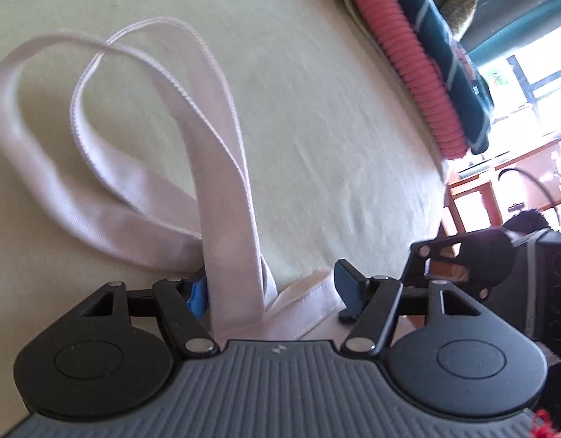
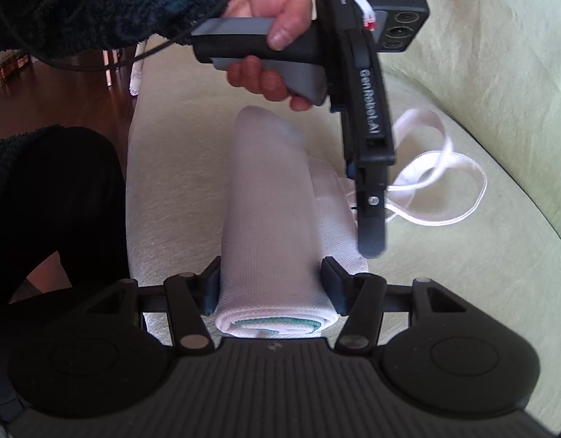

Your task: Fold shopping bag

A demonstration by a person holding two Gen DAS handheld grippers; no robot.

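The white fabric shopping bag (image 2: 269,219) lies folded into a long narrow bundle on the pale green couch seat (image 2: 445,284). My right gripper (image 2: 271,284) has its jaws around the bundle's near end, pressing both sides. The bag's white handles (image 1: 152,153) loop out over the cushion; they also show in the right wrist view (image 2: 437,179). My left gripper (image 1: 271,288) sits over the bag's top edge where the handles start, its jaws wide apart, with a strap and the bag's hem between them. The left gripper also shows in the right wrist view (image 2: 370,219), held by a hand.
Folded blankets, pink (image 1: 408,62) and dark teal (image 1: 448,54), lie on the couch's far edge. A wooden floor (image 2: 61,84) and the person's dark-clad leg (image 2: 54,211) are left of the seat. A window and wooden furniture (image 1: 499,182) are beyond.
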